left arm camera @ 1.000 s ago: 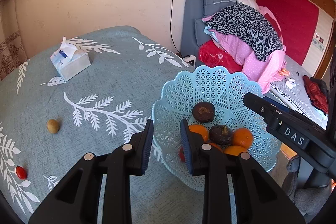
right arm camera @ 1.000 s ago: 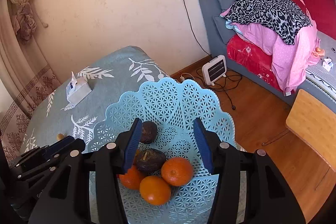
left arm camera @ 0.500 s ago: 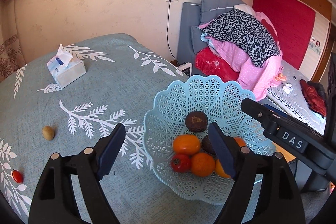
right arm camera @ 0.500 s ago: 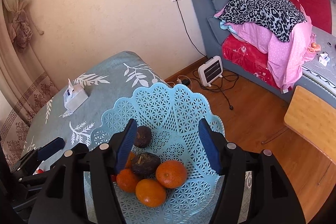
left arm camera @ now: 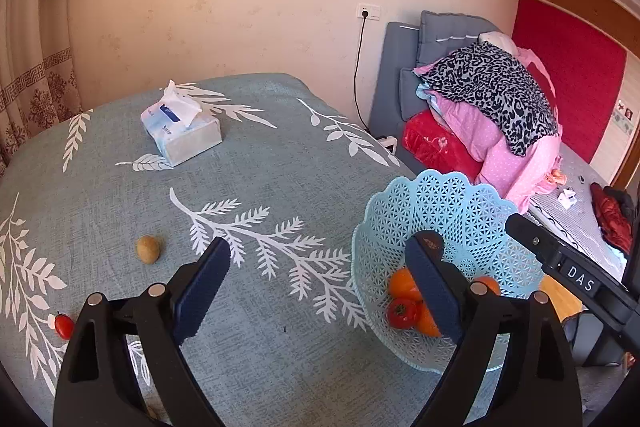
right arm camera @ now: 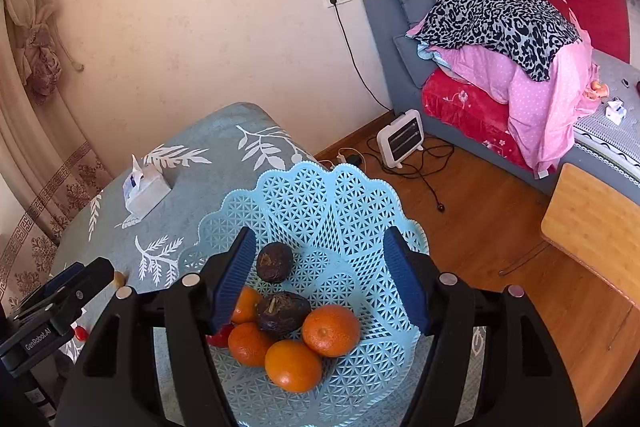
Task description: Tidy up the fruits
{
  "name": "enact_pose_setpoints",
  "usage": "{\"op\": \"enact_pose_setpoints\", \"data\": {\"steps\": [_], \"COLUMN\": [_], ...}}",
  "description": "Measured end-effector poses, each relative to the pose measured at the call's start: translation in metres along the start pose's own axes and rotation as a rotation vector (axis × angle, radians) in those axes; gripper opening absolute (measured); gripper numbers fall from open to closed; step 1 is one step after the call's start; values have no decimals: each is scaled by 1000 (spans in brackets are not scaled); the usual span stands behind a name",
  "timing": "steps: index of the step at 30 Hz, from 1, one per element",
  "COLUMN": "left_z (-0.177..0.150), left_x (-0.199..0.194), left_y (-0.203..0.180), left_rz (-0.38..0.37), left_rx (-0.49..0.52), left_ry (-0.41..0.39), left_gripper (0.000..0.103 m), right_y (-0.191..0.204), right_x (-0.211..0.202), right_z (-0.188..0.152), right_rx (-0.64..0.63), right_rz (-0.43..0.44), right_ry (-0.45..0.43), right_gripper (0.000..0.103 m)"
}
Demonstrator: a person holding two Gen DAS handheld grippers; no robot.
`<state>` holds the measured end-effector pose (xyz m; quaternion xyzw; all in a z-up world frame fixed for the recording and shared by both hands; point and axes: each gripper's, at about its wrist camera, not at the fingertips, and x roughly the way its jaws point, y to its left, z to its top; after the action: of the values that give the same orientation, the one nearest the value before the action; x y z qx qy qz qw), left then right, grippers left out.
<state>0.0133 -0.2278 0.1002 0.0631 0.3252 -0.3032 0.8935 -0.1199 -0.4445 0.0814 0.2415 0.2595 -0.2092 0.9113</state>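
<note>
The left gripper (left arm camera: 316, 287) is spread wide and empty above the grey-blue leaf-print tablecloth (left arm camera: 260, 167). The right gripper (right arm camera: 320, 275) is likewise spread and empty, poised over the pale blue perforated plastic basket (right arm camera: 320, 195).

The basket holds four oranges (right arm camera: 331, 330), two dark brown wrinkled fruits (right arm camera: 274, 262) and a red tomato (left arm camera: 401, 312).

Two fruits remain on the cloth. In the left wrist view, a small tan oval fruit (left arm camera: 148, 248) lies at 9 o'clock of the left gripper, and a small red cherry tomato (left arm camera: 64, 325) lies at 8 o'clock near the frame edge.

Step in hand, as judged: between placements. The next move calls for taking the left gripper to the tan fruit, straddling it and closing gently.
</note>
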Motion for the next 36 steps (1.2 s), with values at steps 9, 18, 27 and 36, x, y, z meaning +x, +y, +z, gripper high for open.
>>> {"op": "enact_pose_setpoints", "data": {"steps": [9, 18, 27, 36], "left_z": [-12, -34, -58, -81], "left_x": [-14, -38, -53, -37], "left_y": [27, 71, 141, 192], "left_rz": [58, 175, 302, 366], "left_rx": [-35, -55, -157, -261], "left_ry": [8, -6, 18, 96], "left_gripper": [89, 89, 89, 81], "right_y": [14, 33, 67, 99], "right_x": [-3, -3, -5, 2], "right_z": [-4, -16, -35, -56], "right_rx": [-33, -81, -177, -251], "right_rz": [29, 68, 140, 190], "right_ry": [3, 26, 62, 118], "right_gripper": [68, 68, 68, 68]}}
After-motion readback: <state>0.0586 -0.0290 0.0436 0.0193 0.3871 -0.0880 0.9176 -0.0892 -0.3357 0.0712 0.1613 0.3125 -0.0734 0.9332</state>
